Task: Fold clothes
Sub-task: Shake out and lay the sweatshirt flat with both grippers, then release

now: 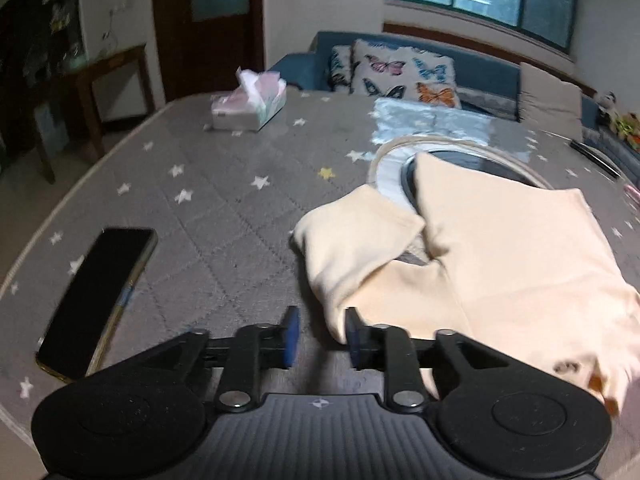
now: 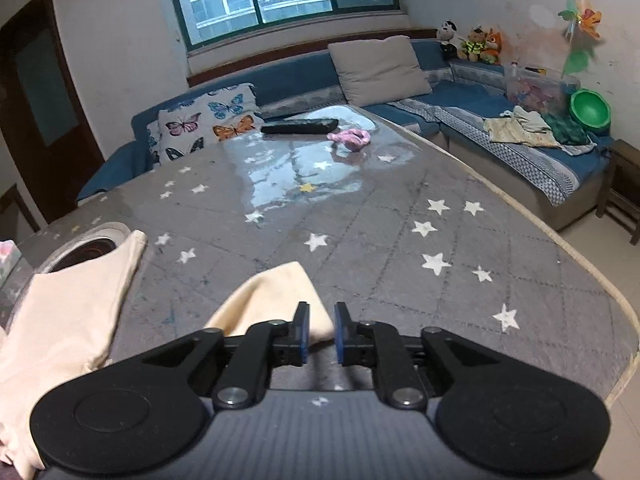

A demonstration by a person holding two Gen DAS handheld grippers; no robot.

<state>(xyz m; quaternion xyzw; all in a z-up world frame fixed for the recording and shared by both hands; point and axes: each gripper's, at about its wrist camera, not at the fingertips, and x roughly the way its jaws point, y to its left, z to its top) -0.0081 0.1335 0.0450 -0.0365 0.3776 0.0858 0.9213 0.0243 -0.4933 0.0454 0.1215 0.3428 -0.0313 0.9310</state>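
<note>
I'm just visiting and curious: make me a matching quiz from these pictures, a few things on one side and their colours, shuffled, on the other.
Things:
1. phone
2. garment
3. bowl
4. sofa

Colours:
A. blue
B. cream
C. black
D. green

Pairs: 1-C, 2-B, 3-D, 4-A

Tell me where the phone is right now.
In the left wrist view the phone lies face up on the star-patterned table, left of the left gripper and across from the cream garment.
</note>
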